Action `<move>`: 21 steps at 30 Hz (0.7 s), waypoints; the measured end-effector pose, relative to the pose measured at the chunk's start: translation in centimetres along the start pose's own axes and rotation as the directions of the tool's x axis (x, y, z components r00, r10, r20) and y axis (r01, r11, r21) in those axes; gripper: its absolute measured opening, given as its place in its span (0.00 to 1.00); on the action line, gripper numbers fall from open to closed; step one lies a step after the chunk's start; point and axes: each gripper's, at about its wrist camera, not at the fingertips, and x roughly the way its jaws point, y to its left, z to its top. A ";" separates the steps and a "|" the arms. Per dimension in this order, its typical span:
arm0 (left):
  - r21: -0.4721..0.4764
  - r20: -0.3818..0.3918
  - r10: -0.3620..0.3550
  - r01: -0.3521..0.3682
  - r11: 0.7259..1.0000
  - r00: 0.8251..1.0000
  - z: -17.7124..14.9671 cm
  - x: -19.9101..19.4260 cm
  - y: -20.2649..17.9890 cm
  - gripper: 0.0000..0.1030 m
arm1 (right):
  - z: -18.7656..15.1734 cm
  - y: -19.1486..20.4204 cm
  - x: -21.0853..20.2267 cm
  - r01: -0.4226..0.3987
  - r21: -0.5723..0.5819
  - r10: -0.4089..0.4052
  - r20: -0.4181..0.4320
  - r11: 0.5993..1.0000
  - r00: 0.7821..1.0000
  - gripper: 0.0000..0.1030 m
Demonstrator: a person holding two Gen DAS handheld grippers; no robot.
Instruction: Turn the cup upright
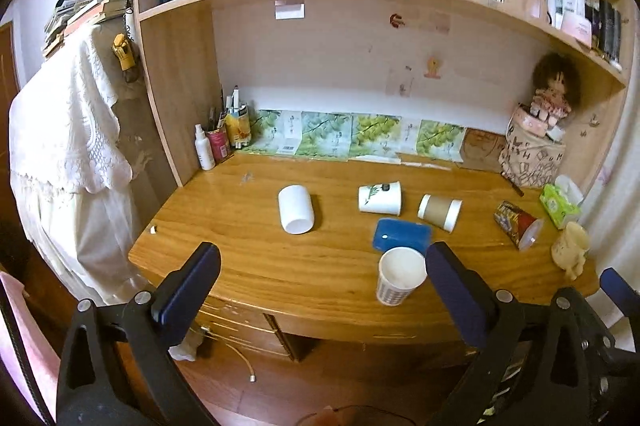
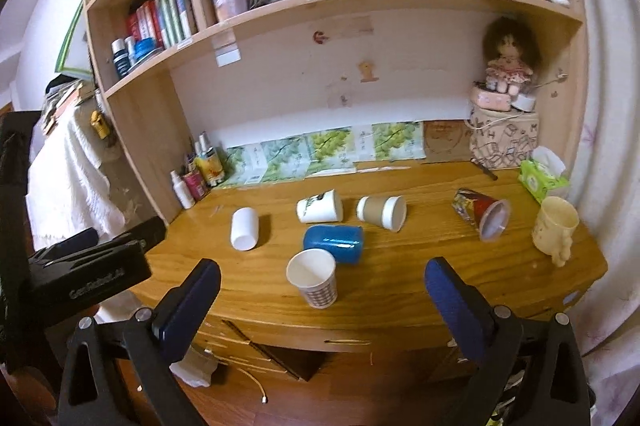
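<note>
Several cups lie on their sides on the wooden desk (image 1: 256, 266): a plain white cup (image 1: 295, 209) (image 2: 244, 228), a white cup with a plant print (image 1: 380, 197) (image 2: 320, 206), a brown paper cup (image 1: 439, 211) (image 2: 381, 211), a blue cup (image 1: 402, 235) (image 2: 333, 243) and a red patterned cup (image 1: 517, 224) (image 2: 481, 213). A checked paper cup (image 1: 399, 275) (image 2: 313, 277) stands upright near the front edge. My left gripper (image 1: 322, 290) and my right gripper (image 2: 322, 296) are both open and empty, held off the desk's front edge.
A cream mug (image 1: 571, 249) (image 2: 555, 228) stands upright at the desk's right end by a green tissue pack (image 1: 559, 204) (image 2: 542, 178). Bottles and pen pots (image 1: 218, 138) stand at the back left. A patterned bag with a doll (image 2: 505, 130) stands back right. Bookshelves hang above.
</note>
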 end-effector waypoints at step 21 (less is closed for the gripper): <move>0.071 0.206 0.010 -0.025 0.997 0.978 0.0 -3.1 -3.2 1.00 | 0.9 -1.2 -1.6 0.031 -0.022 -0.028 0.136 0.999 0.990 0.99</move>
